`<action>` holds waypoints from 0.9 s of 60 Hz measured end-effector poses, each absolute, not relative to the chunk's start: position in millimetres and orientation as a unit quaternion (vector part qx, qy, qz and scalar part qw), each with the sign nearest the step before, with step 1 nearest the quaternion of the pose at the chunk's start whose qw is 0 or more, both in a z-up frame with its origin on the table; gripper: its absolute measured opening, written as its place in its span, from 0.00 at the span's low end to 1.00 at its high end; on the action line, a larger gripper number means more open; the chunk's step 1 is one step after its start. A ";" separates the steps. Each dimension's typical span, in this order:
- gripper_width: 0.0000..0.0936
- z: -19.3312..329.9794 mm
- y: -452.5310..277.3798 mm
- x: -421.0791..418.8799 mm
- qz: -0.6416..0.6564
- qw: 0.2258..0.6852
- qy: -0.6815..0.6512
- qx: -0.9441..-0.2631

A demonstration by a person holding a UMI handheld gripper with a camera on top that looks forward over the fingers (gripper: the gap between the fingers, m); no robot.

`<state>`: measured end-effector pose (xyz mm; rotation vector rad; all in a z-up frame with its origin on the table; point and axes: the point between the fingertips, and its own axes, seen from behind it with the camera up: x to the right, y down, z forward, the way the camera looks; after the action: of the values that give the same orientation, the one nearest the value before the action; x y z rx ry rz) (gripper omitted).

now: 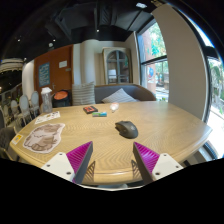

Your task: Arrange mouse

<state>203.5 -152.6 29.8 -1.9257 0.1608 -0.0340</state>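
Nearest to us, our gripper (112, 160) hangs over the near edge of the table (150, 125), its fingers spread wide with nothing between them; the pads (80, 157) face each other across bare wood. So the jaws are released and the grasp is not yet begun.

Ahead of the jaws, a little toward the right finger, sits the mouse (126, 128), dark and low, apart from everything else. It is beyond the fingertips, not between them, so we judge the reach is the step in hand.

The risks from here look plain enough. The mouse is smooth and rounded, so if we close too high on its back the pads may slip up and squeeze it out forward. If we come in off-centre, one finger will likely touch first and push or spin it across the wood. Coming down too steeply could drive the fingertips into the table.

Off to the left, beyond the left finger, lies a paper (42, 134). Farther on, past the mouse, small things (95, 110) rest near the far edge; a careless shove could slide the mouse toward them. Beyond the table stands a sofa (120, 94).
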 end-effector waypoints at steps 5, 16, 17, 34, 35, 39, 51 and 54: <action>0.89 16.9 -124.7 246.0 -0.041 0.535 0.091 -0.839; 0.87 -7.0 -64.4 277.5 -0.050 0.474 0.079 -0.875; 0.87 -7.5 -59.2 279.2 -0.049 0.471 0.078 -0.877; 0.67 -19.3 15.3 324.5 -0.058 0.423 0.113 -0.897; 0.64 -20.2 17.6 328.3 -0.062 0.422 0.114 -0.897; 0.61 -19.5 23.6 336.7 -0.071 0.418 0.122 -0.898; 0.43 -4.1 28.9 340.5 -0.090 0.441 0.122 -0.884; 0.43 -0.1 21.9 337.1 -0.088 0.432 0.143 -0.886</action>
<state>337.1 21.9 -0.1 -2.2097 0.3559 -0.2184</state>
